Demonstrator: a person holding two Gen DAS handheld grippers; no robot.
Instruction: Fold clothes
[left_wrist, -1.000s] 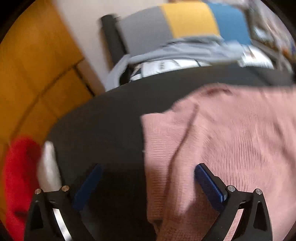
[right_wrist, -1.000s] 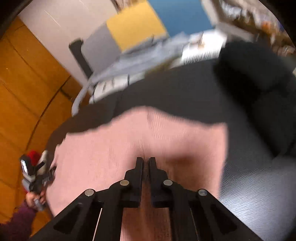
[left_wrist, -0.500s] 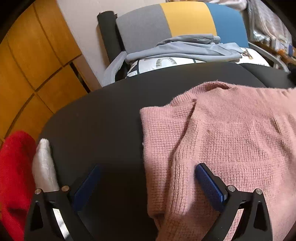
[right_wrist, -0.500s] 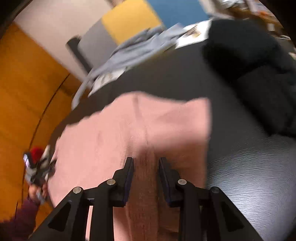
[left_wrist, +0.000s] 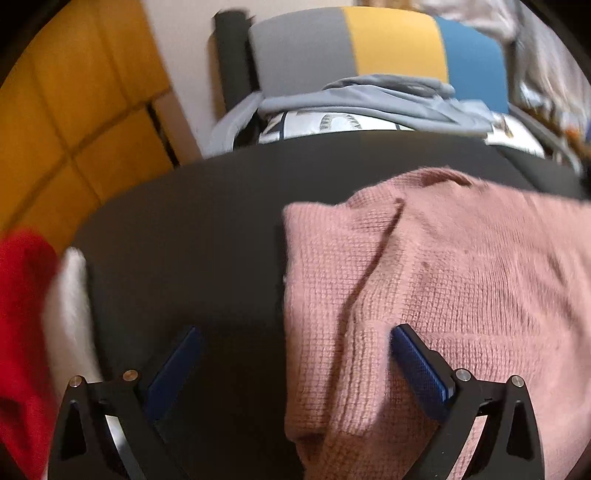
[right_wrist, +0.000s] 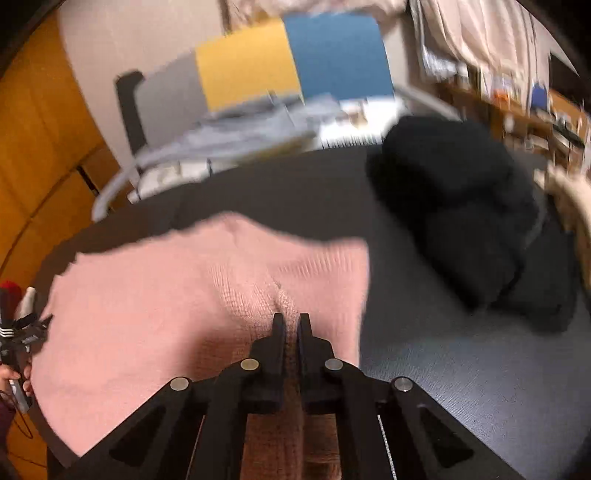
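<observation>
A pink knit sweater (left_wrist: 461, 295) lies spread on the black table (left_wrist: 184, 221). My left gripper (left_wrist: 294, 328) is open and hovers low over the sweater's left edge. One blue pad (left_wrist: 417, 362) is above the knit, the other above bare table. In the right wrist view the sweater (right_wrist: 166, 295) fills the middle. My right gripper (right_wrist: 291, 318) is closing on a pinched-up ridge of the knit, and its pads press the fold. The left gripper (right_wrist: 22, 332) also shows at the far left of that view, held by a hand.
A black garment pile (right_wrist: 461, 221) sits on the table's right side. Red cloth (left_wrist: 22, 314) and white cloth (left_wrist: 70, 295) lie at the left edge. Behind the table a grey, yellow and blue chair (left_wrist: 388, 48) holds a grey garment (left_wrist: 369, 99). Orange wooden panels (left_wrist: 74, 110) stand at left.
The right gripper opened over the sweater, then shut again on a ridge of knit and sank a little. The left gripper shifted slightly along the sweater's left edge and rolled, still open.
</observation>
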